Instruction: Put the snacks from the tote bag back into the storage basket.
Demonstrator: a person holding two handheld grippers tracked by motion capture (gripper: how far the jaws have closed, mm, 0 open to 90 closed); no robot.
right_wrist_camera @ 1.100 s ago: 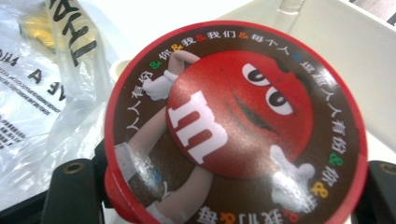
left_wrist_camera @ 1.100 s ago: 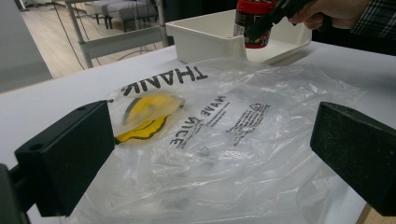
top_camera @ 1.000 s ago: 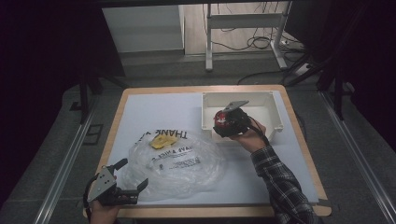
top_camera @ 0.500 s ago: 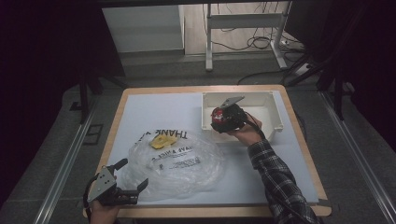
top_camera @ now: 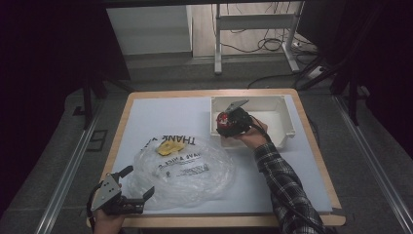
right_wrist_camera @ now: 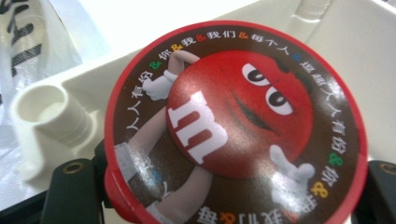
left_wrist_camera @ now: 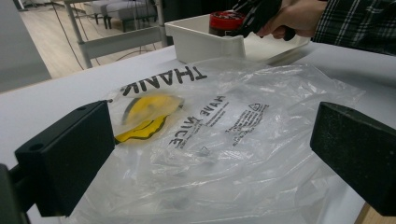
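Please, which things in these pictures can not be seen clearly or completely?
- Candy tub: in the right gripper view the lid hides its body and contents.
- Right gripper: in the high view the tub and hand cover its jaws.
- Bag: in the left gripper view the small print is blurred; in the high view the yellow patch is too small to identify.
- Bin: the hand covers part of its floor.

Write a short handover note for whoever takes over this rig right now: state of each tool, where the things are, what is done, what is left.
Right tool: shut on the red-lidded candy tub, held over the white bin's left end.
Left tool: open, at the near edge of the plastic bag, gripping nothing.
Done: tub picked up.
Left: probably move the tub to the bag, and open the bag, which lies flat.
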